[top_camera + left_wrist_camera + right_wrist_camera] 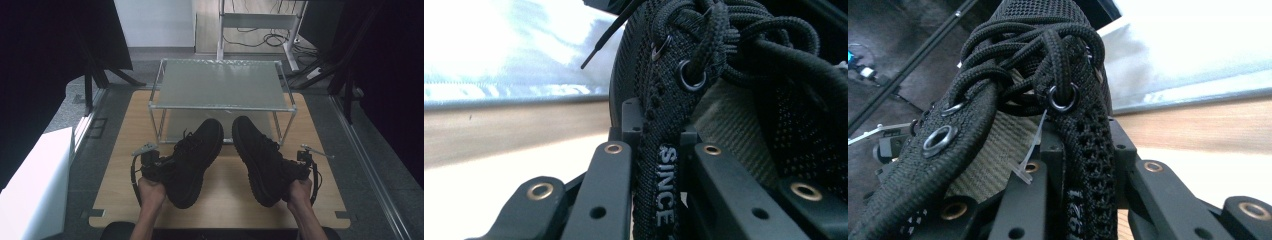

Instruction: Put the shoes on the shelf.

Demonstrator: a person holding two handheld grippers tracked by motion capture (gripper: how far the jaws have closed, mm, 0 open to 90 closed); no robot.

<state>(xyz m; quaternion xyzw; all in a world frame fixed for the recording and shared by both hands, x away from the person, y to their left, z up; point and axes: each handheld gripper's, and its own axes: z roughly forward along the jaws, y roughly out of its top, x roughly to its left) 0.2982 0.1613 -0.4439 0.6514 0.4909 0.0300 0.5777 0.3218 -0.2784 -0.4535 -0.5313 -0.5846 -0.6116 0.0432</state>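
Mid-carry, it seems: in the lower centre of the high view, the left hand-held gripper (151, 164) and right hand-held gripper (303, 165) each clamp a black lace-up shoe, the left shoe (192, 160) and right shoe (257, 157), toes towards the wire shelf rack (220, 85) on the table (225, 200). Next probably calls for sliding both under the rack. The gripper views show the jaws pinching each shoe's collar, with "SINCE" lettering.

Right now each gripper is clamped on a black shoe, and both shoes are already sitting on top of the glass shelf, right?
Not quite. Each gripper does clamp a black shoe: the left gripper holds the left shoe, the right gripper the right shoe. But the high view shows both shoes in front of the glass shelf, over the wooden board, toes pointing toward its lower level, not on top.
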